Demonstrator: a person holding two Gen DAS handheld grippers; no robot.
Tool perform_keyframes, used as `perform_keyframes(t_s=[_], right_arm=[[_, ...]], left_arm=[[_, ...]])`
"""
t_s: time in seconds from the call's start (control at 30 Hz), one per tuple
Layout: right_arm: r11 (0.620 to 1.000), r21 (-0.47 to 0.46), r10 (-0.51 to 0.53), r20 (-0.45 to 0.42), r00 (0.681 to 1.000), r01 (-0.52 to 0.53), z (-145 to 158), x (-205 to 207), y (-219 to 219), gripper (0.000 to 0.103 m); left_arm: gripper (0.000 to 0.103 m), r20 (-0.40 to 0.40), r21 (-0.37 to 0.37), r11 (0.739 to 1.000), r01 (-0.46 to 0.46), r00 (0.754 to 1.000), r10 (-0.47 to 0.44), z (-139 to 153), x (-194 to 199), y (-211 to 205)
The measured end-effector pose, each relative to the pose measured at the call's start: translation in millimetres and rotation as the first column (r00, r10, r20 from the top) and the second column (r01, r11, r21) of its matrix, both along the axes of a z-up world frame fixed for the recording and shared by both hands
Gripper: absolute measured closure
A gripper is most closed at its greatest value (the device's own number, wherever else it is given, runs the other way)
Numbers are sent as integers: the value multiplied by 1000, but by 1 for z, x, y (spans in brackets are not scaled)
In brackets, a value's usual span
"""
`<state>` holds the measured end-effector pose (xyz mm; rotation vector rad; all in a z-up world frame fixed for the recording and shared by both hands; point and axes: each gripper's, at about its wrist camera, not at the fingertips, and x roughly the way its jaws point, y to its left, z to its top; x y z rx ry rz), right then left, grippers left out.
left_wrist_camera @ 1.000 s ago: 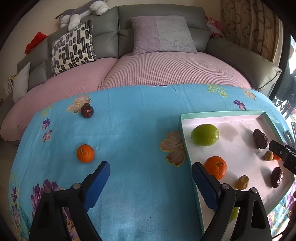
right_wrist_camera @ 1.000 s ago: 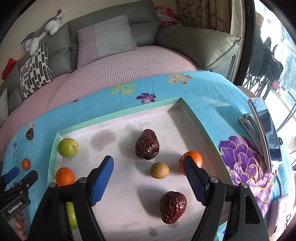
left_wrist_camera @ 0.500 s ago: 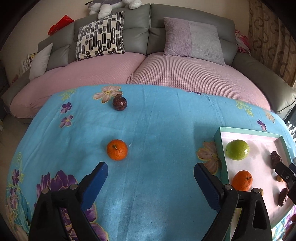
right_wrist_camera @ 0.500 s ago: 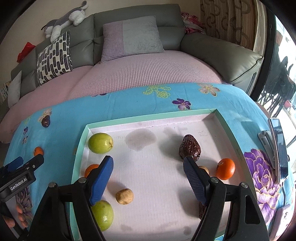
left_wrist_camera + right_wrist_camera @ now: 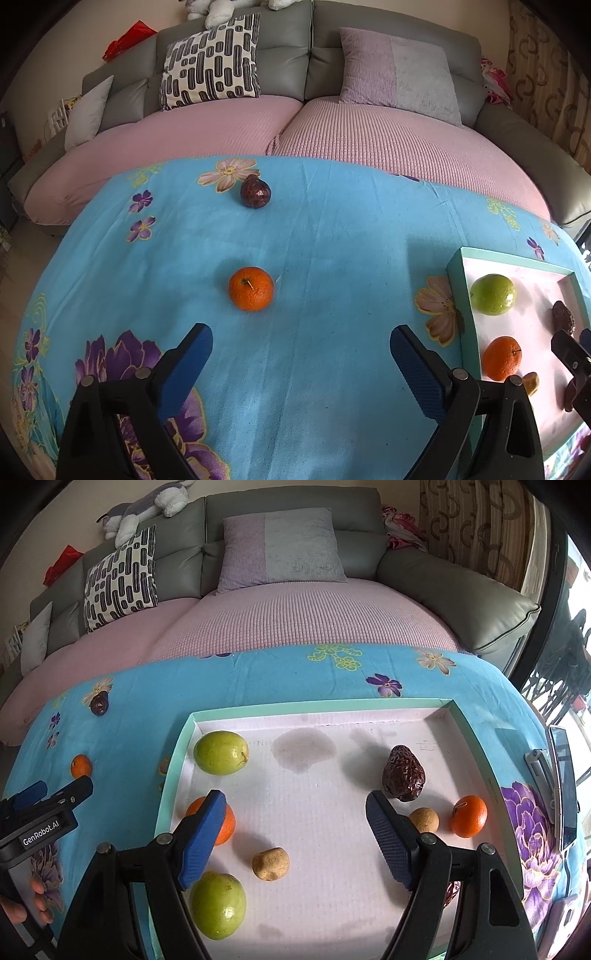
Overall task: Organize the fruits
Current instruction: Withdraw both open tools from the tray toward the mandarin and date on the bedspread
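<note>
Home living room: cushioned grey sofa (image 5: 388, 44), curtains (image 5: 480, 528).

"GenRobot.AI" is printed in white on the black body of the left gripper (image 5: 35, 795). No other text can be read.

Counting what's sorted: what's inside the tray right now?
The tray holds two green fruits, two oranges, two tan fruits and a dark date. The right tongs cover another dark fruit.

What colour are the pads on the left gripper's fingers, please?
Blue pads on black arms, clearest in the left wrist view.
</note>
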<state>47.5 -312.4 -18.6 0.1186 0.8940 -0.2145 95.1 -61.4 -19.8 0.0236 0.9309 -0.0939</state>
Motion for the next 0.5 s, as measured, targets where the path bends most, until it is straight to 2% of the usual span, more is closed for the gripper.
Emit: perform_keyframes(t_s=[0.13,0.33,0.43,0.5], right_arm=[[1000,-30,4,-3,1000,-4,0,0,2,18],[999,-47,18,14,1000,-18,1,-1,4,17],[998,-54,28,19,999,-27,2,0,6,6],[998,-57,36,22,999,-34,2,0,8,6]], left_arm=[[1,3,7,1000,6,1000,-6,0,-1,-2],[0,3,31,999,11,1000,-11,-2,-1,-4],[0,4,50,999,13,1000,-13,-2,-1,-5],[0,7,56,998,14,1000,-14,-2,-1,-5]])
